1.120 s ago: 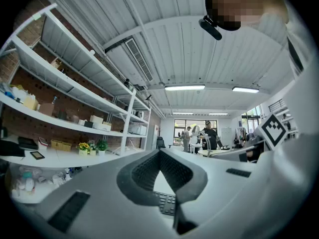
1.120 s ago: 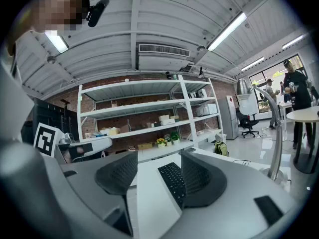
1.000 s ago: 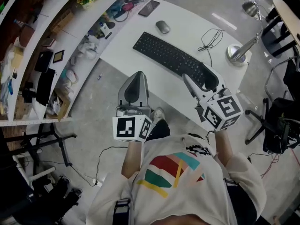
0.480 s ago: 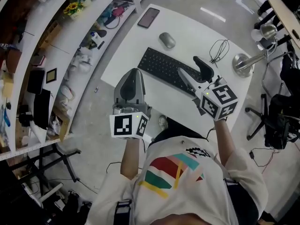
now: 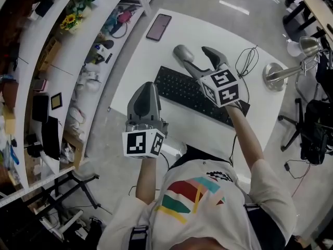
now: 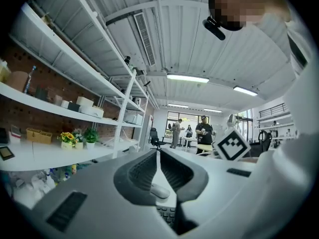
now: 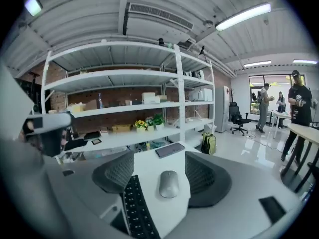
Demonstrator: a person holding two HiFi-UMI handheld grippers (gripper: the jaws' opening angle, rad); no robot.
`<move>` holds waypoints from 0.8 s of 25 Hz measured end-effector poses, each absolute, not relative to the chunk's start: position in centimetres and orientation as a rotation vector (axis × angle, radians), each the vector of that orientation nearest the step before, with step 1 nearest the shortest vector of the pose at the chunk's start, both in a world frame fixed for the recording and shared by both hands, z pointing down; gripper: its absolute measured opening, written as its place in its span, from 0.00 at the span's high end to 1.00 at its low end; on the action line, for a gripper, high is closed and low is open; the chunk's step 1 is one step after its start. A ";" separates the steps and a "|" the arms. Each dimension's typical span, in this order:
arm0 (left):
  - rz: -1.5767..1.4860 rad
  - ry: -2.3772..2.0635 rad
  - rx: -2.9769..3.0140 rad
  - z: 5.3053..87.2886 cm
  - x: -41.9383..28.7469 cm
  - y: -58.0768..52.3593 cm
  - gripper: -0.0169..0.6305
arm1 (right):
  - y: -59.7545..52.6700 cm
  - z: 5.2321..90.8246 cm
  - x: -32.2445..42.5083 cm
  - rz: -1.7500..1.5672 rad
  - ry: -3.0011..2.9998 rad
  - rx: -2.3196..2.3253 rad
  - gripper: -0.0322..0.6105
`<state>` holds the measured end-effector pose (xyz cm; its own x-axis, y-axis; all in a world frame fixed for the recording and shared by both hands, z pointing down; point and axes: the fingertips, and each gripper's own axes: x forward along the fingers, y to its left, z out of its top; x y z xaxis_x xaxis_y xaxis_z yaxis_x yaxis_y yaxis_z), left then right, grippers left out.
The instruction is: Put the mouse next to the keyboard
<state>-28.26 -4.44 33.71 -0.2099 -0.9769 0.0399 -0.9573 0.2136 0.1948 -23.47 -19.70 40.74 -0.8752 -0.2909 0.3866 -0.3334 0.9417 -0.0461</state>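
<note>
Right tongs [image 7: 160, 167] hovering wide open, framing mouse [image 7: 169, 184] lying on tabletop [image 5: 156, 56] near keyboard [image 5: 193, 94]; best lowering centred, squeezing mouse's sides gently. Left tongs [image 6: 158, 158] hanging closed, empty.

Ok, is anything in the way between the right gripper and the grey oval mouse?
Nothing visible. The right gripper has its jaws apart, and the grey oval mouse lies on bare white desk straight ahead between them. The black keyboard lies beside the mouse, not across the path.
</note>
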 end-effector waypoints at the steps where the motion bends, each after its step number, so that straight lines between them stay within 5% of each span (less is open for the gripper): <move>1: -0.187 -2.313 1.867 34.2 -28.3 -4.9 0.90 | -20.6 42.2 -24.3 0.156 -2.680 0.451 0.47; 10: -0.142 -2.271 1.778 38.4 -29.9 -7.7 0.89 | -25.2 55.0 -30.5 0.259 -2.383 0.358 0.45; 20: -0.114 -2.243 1.708 41.4 -30.9 -7.9 0.89 | -26.5 59.7 -30.9 0.279 -2.259 0.421 0.45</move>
<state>-30.87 -7.87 41.44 -0.2351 -0.9506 0.2026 -0.9252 0.2828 0.2531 -30.87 -26.50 59.74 -0.6216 -0.2088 0.7550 -0.3863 0.9202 -0.0636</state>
